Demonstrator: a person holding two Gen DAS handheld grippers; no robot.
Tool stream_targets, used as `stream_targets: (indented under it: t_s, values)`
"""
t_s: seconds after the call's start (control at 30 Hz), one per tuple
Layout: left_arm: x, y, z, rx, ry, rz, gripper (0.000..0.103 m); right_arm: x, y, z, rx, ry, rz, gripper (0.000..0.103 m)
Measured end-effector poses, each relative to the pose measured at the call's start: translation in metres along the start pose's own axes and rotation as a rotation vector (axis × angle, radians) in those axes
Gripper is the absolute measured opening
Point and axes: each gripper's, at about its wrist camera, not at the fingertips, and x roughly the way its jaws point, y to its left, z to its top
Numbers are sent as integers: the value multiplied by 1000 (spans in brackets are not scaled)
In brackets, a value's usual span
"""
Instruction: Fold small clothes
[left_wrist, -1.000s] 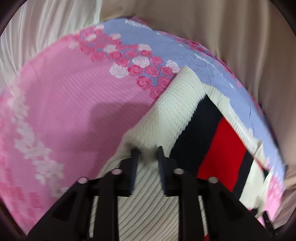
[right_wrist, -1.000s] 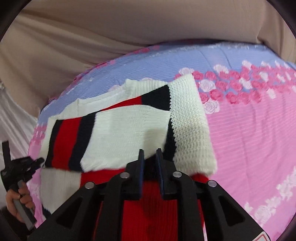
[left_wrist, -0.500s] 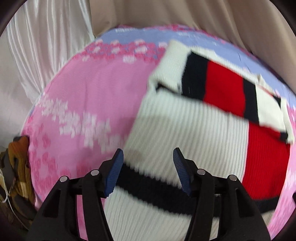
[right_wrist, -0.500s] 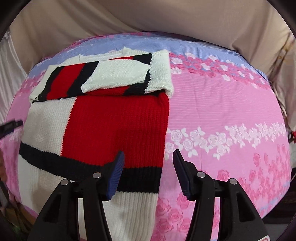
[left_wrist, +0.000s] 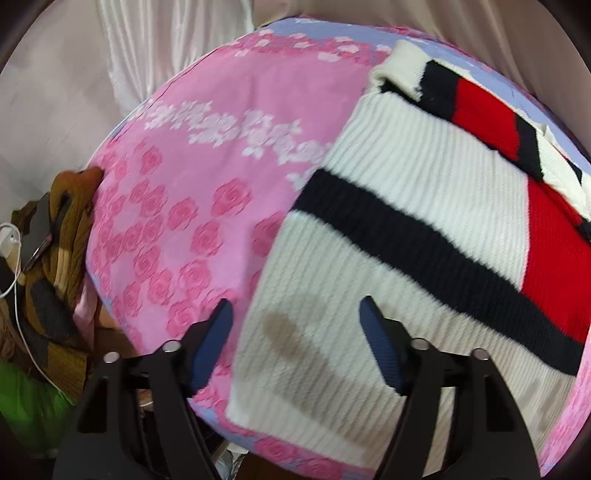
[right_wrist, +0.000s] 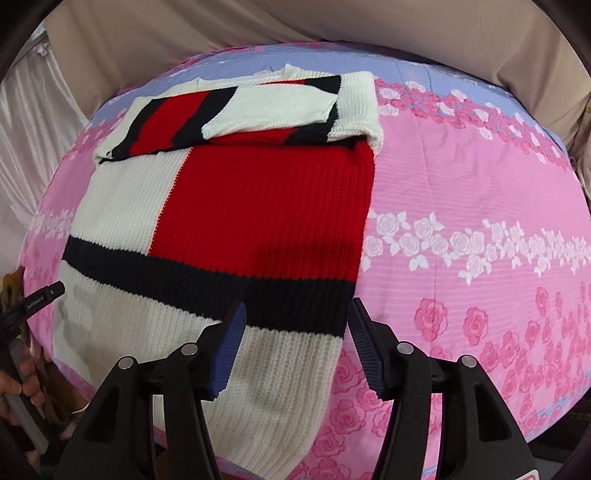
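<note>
A knit sweater (right_wrist: 229, 221) in white, red and black blocks lies flat on the pink rose-print bed cover (right_wrist: 461, 206), its sleeves folded across the far end (right_wrist: 258, 110). My right gripper (right_wrist: 295, 347) hovers open above the sweater's near right hem, nothing between its pads. In the left wrist view the same sweater (left_wrist: 424, 206) fills the right half. My left gripper (left_wrist: 295, 343) hangs over the near left corner of the white hem, jaws still opening and holding nothing. The left gripper's tip (right_wrist: 40, 299) and the hand on it show at the right view's left edge.
A brown and black garment heap (left_wrist: 55, 266) with a white cable and green cloth sits beside the bed's left edge. Pale curtains (left_wrist: 155, 48) and beige fabric (right_wrist: 295, 26) hang behind the bed. The cover's right half bears only its rose print.
Both grippers let go of the folded sleeves and opened. They drew back from the sweater's far end to its near hem, the left one opening wider in the last half second.
</note>
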Motion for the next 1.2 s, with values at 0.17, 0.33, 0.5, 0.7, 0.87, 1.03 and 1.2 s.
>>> stream_targets:
  t_s: [0.17,0.33,0.5,0.7,0.87,1.03,1.2]
  values:
    - [10,30,-14,-68,29,-92,87,5,-9,-23,32,46,22,60]
    - [33,61,-31,-187,102,-263,88,21,-38,-78,135,178,221,61]
    - [29,57,-34,-177,84,-271,86,28,-35,-105,172,190,347,63]
    - [18,42,-29,-126,132,-346,13,37,-19,-94,157,176,386,9]
    - [-24,37,-36,-57,100,-366,11,-8,-37,-81,168,41,325,5]
    - [-58,11,-57,111,124,-371,11,-48,-74,-86,131,17,220,5]
    - [-71,-19,-93,248,163,-315,11,-61,-95,-102,77,67,147,5]
